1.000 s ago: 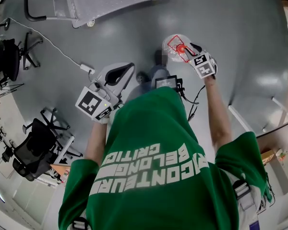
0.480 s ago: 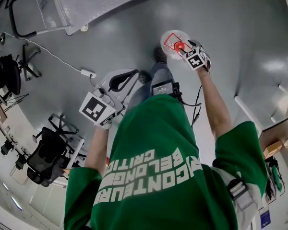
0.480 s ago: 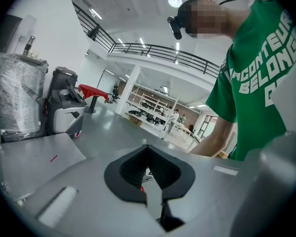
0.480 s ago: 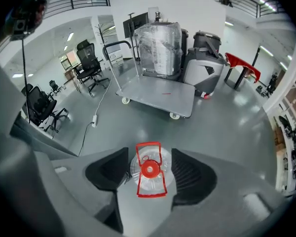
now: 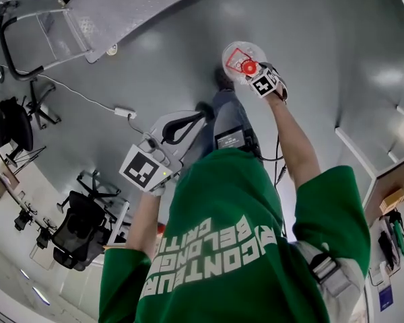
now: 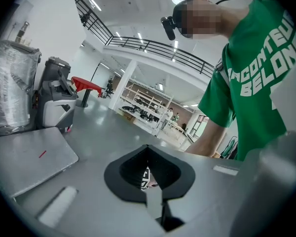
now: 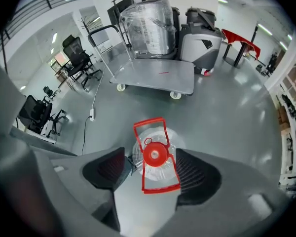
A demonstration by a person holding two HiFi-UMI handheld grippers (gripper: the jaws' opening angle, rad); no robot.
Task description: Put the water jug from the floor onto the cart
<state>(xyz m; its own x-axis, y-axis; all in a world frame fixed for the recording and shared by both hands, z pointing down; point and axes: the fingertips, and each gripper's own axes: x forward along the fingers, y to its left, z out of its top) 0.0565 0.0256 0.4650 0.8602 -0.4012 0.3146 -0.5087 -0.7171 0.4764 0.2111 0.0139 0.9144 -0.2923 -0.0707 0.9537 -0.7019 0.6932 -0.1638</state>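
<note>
While the right claw (image 7: pixel 152 172) hangs released, jaws just opened wide astride the water jug (image 7: pixel 154 154) on the floor (image 7: pixel 227 107), the cart (image 7: pixel 153 78) stands at 12 o'clock. Left claw (image 6: pixel 148 174) clenched, empty. Jug likely heavy, slick-walled; grip the stiff red handle (image 7: pixel 160 185).

Water jug (image 7: pixel 154 153) clear glossy plastic; floor (image 5: pixel 337 39) smooth, glossy; cart deck (image 7: pixel 153 78) matt metal.

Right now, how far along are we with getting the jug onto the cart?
Nothing finished: the jug stands on the floor, apart from the cart. In hand: the right gripper, jaws just opened, hangs over it with the red handle between them, ungripped. Remaining: grip, lift, carry over, set down.
</note>
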